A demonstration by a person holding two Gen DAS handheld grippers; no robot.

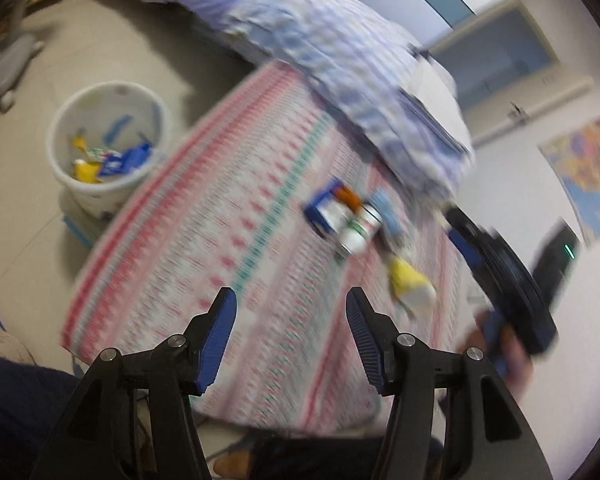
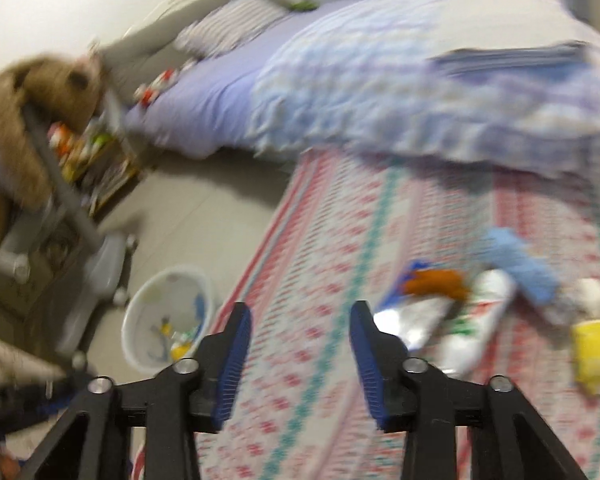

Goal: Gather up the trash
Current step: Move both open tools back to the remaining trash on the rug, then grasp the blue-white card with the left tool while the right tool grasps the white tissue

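Observation:
A pile of wrappers [image 1: 346,216] lies on the red-and-teal patterned bedspread [image 1: 228,248]: blue, orange, silver-green and yellow pieces. The right wrist view shows the same pile [image 2: 460,312], with a silver packet, an orange piece, a light blue scrap and a yellow wrapper [image 2: 596,352]. A white bin [image 1: 104,148] on the floor left of the bed holds several wrappers; the right wrist view has the bin [image 2: 168,320] low on its left. My left gripper [image 1: 292,312] hangs open and empty over the bedspread, short of the pile. My right gripper [image 2: 300,328] is open and empty too, left of the pile. Both views are blurred.
A crumpled blue-and-white quilt [image 1: 360,72] covers the far part of the bed. A grey wheeled chair [image 2: 84,264] with a brown plush toy [image 2: 32,120] stands beside the bin. The other handheld gripper [image 1: 500,280] shows at the right of the left wrist view.

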